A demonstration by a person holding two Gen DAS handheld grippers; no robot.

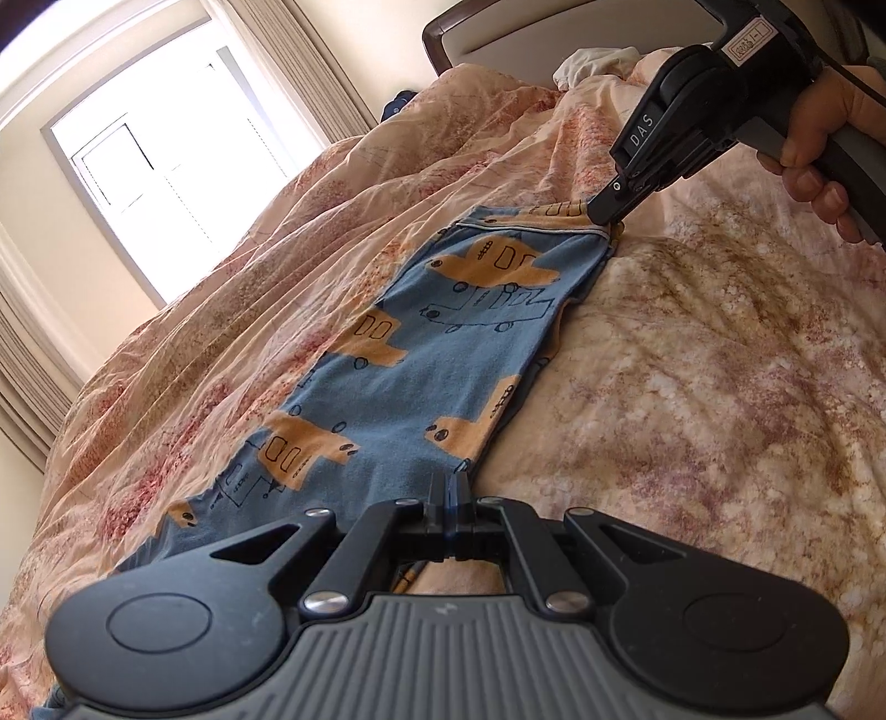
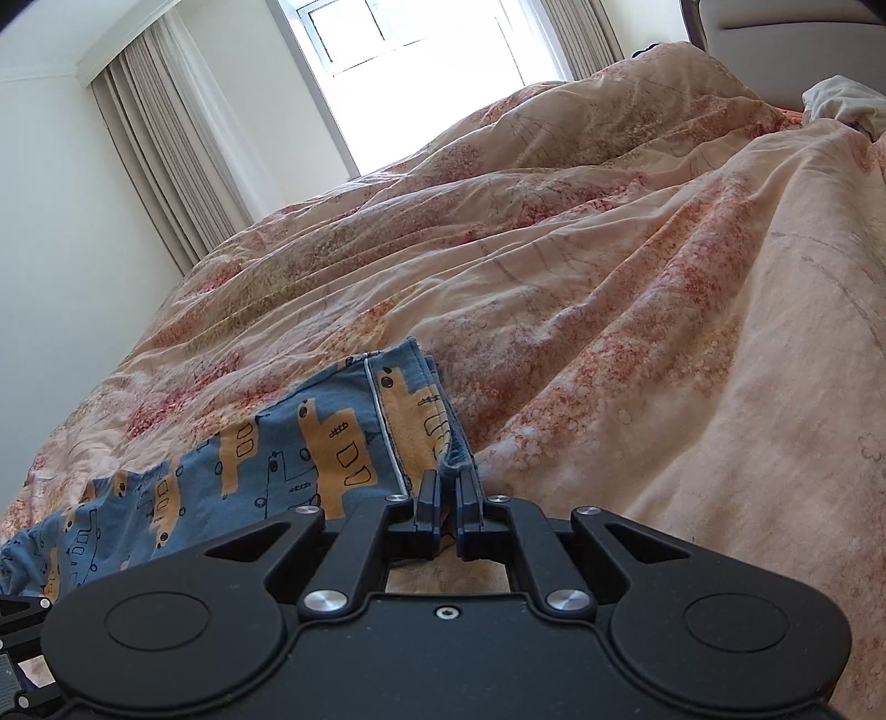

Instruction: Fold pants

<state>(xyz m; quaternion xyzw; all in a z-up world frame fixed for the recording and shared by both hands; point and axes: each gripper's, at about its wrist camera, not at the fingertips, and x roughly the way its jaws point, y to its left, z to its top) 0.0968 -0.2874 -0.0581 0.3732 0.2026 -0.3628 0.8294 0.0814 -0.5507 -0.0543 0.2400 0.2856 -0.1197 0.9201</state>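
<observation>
Left gripper (image 1: 449, 487): jaws together, clamped on the near edge of the pants (image 1: 443, 332). The pants, blue with orange vehicle print, lie flat on the floral quilt (image 1: 692, 387), extending forward from this gripper to the right gripper (image 1: 606, 213). Right gripper: jaws clamped on the waistband corner at the far end, held by a hand (image 1: 819, 144) on its handle.

The left gripper's body (image 1: 443, 637) hides the near end of the pants (image 1: 443, 343), so its hems cannot be seen. The person's hand (image 1: 825, 144) is cut off by the right edge. A white cloth (image 2: 841, 105) by the headboard (image 1: 498, 39) is too crumpled to name.
</observation>
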